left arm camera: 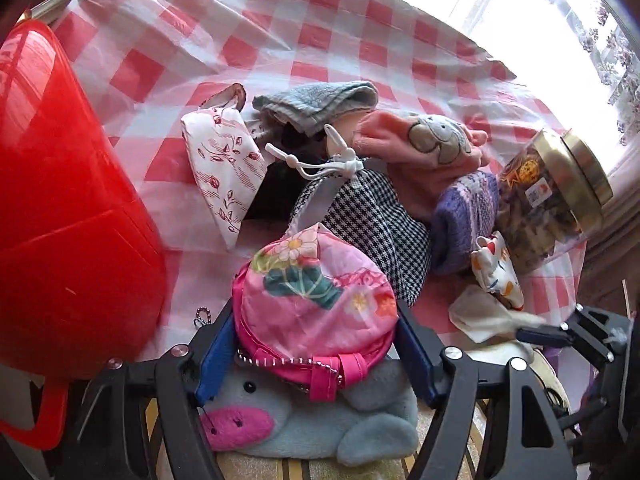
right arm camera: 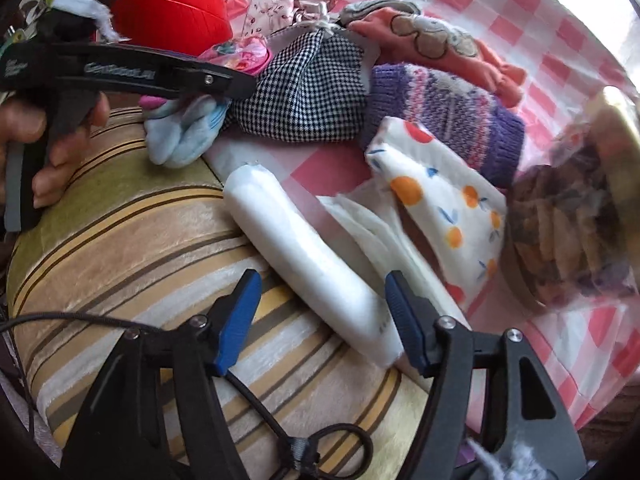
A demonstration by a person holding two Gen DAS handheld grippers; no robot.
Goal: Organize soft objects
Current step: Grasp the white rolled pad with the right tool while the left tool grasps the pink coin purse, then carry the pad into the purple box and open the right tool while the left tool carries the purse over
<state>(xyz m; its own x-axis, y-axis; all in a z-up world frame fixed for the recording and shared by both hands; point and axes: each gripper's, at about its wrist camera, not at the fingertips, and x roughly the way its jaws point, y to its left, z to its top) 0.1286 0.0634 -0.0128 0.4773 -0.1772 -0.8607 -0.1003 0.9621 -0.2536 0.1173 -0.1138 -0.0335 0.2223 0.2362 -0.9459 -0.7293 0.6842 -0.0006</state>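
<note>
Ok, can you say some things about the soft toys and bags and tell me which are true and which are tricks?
1. The left gripper has its fingers either side of a pink flowery pouch. True.
2. The bucket is blue. False: it is red.
3. The right gripper is open, with a white roll between its fingers. True.
4. The jar stands upright. False: it lies tilted on its side.
5. The tablecloth is striped green. False: it has red and white checks.

The pouch [left arm camera: 316,304] lay on the plush toy [left arm camera: 304,420], behind it the checked bag [left arm camera: 376,220]. The basin [left arm camera: 68,208] stood left, the jar [left arm camera: 548,200] right, the sock [left arm camera: 468,224] between bag and jar.
</note>
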